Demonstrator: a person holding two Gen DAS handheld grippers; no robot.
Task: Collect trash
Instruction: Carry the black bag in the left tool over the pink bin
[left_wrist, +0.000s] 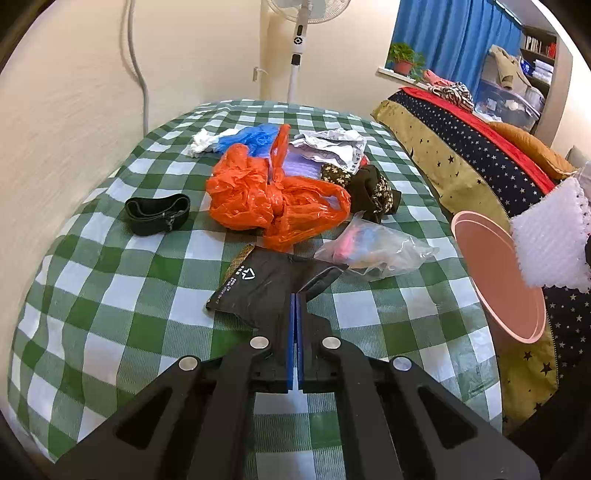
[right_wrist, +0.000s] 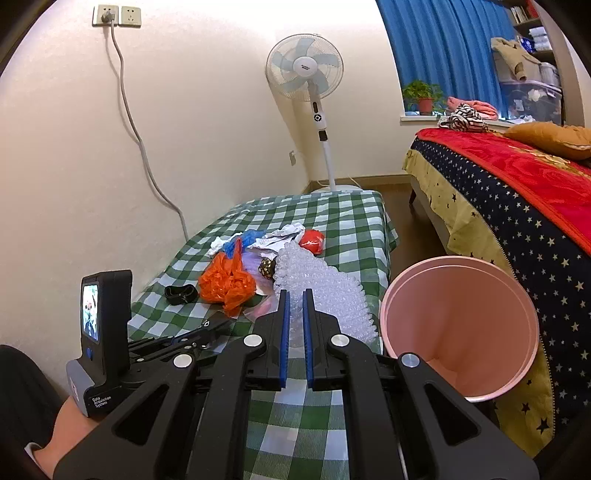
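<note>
In the left wrist view my left gripper (left_wrist: 296, 295) is shut on a black plastic wrapper (left_wrist: 258, 286) and holds it just over the green checked table (left_wrist: 110, 295). In the right wrist view my right gripper (right_wrist: 294, 293) is shut on a sheet of bubble wrap (right_wrist: 325, 288), held above the table beside the pink bin (right_wrist: 461, 332). The bubble wrap (left_wrist: 550, 236) and the bin (left_wrist: 495, 277) also show at the right of the left wrist view. An orange bag (left_wrist: 273, 199), a clear bag (left_wrist: 373, 247), a blue bag (left_wrist: 251, 134) and crumpled paper (left_wrist: 332, 147) lie on the table.
A black strap (left_wrist: 157, 214) and dark floral cloth (left_wrist: 369, 188) lie on the table. A red wrapper (right_wrist: 312, 240) sits far back. A bed (right_wrist: 517, 206) stands to the right, close behind the bin. A fan (right_wrist: 306, 70) stands past the table's far end.
</note>
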